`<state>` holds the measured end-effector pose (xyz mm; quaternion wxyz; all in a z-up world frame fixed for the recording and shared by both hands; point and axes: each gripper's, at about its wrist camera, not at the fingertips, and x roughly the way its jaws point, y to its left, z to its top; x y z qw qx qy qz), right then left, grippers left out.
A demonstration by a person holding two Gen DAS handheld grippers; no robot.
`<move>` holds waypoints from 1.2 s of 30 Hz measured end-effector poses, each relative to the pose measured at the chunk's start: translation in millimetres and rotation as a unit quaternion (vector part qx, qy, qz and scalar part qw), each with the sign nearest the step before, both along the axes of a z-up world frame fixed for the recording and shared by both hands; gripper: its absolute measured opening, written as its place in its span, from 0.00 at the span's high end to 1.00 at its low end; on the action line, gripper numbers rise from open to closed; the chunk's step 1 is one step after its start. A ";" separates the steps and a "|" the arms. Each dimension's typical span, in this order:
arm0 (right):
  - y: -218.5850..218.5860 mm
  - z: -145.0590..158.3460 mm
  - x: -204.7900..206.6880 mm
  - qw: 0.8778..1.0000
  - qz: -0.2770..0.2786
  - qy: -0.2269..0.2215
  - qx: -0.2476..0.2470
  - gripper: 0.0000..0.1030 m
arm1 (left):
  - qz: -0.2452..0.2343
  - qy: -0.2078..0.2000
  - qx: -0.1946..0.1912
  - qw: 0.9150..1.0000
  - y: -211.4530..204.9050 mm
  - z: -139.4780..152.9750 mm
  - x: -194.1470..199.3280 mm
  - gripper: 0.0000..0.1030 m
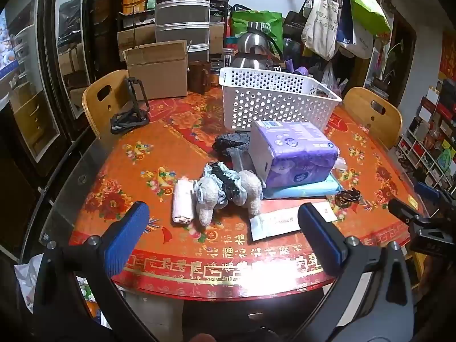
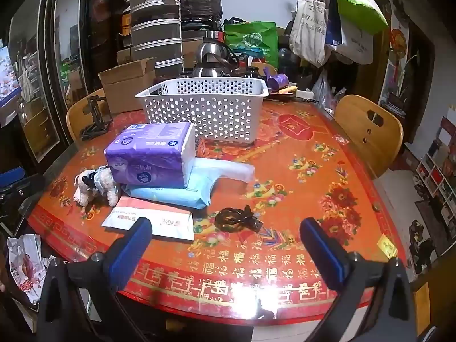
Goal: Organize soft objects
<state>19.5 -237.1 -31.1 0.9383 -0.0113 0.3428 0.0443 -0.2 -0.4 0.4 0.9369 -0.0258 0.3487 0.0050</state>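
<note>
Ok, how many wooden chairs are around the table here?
2. One wooden chair stands at the table's far left by the cardboard box, the other chair at the far right. Nearer ones could be out of view.

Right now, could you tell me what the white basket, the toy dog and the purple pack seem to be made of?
White basket: rigid matte plastic, judging by its moulded perforated walls.
Toy dog: plush fabric, fuzzy pale pile.
Purple pack: glossy plastic film, creased and shiny, probably over soft paper goods.
</note>
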 end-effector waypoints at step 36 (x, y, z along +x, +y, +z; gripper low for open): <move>3.0 -1.9 0.3 1.000 0.007 0.009 0.001 0.00 | -0.009 0.002 -0.007 1.000 -3.6 -2.5 1.2 0.00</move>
